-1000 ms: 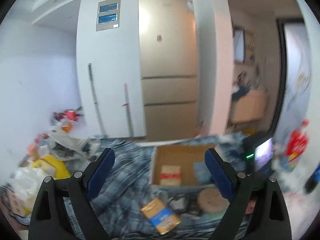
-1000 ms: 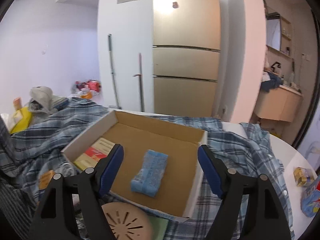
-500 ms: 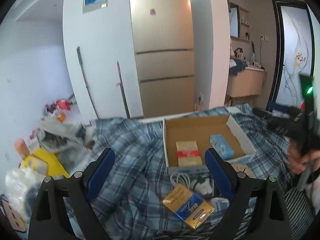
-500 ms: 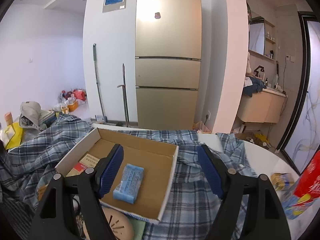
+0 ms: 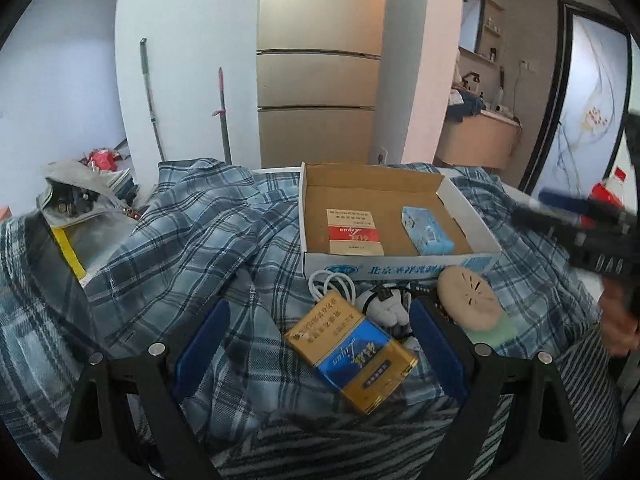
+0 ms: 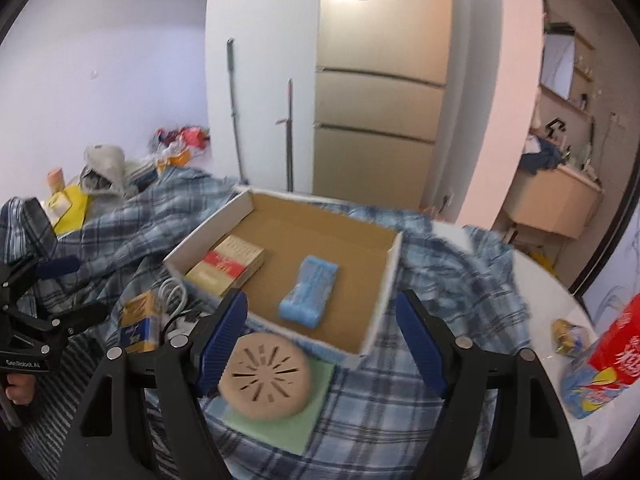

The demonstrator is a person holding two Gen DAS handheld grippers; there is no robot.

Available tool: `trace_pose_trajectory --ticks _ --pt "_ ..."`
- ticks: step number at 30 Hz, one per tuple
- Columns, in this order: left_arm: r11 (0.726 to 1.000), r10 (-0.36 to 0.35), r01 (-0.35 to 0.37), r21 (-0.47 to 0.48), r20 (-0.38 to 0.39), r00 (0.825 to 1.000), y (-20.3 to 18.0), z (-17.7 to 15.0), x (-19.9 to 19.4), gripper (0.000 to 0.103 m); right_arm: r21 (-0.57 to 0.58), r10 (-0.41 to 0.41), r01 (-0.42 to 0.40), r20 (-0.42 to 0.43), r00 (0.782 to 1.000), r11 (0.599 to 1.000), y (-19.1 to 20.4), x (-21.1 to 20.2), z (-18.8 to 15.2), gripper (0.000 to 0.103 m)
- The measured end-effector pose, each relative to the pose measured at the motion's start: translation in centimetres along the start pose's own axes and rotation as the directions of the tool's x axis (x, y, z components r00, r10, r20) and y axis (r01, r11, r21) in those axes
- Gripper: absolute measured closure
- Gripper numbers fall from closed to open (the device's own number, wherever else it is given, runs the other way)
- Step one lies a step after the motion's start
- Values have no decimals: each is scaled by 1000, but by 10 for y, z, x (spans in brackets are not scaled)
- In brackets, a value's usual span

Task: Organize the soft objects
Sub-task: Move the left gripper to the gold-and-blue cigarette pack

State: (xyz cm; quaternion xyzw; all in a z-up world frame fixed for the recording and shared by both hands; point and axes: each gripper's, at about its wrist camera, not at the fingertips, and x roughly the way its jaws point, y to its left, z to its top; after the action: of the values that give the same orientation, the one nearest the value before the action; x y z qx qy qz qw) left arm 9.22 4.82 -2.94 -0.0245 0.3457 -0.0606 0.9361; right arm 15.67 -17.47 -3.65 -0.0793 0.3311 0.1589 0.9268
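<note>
Soft, even daylight fills both views, with pale glare on the fridge (image 5: 318,32) door. Fisheye bending curves walls toward black corners. The right view is slightly smeared; the right hand-held gripper (image 5: 576,216) blurs in the left view

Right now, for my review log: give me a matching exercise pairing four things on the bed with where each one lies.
Things:
1. blue packet
2. gold and blue box
3. round tan disc
4. red and cream box

Places:
A. on the green pad, outside the cardboard tray
B. inside the tray, left part
C. on the plaid cloth, between the left gripper's fingers in its view
D. inside the tray, right part

Pairs: 1-D, 2-C, 3-A, 4-B
</note>
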Motion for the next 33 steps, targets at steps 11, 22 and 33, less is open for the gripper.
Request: trace_pose_trajectory --ticks 11,22,33 --pt "1000 1 -2 12 29 1000 2 -11 2 10 42 84 -79 -144 986 996 4 48 -36 27" --pt "996 -69 73 55 -69 995 -6 -18 22 10 102 188 -171 -196 962 980 0 63 -40 22" --pt "992 -117 122 40 -124 985 -4 -21 31 10 71 214 -203 -257 942 977 12 76 -47 22"
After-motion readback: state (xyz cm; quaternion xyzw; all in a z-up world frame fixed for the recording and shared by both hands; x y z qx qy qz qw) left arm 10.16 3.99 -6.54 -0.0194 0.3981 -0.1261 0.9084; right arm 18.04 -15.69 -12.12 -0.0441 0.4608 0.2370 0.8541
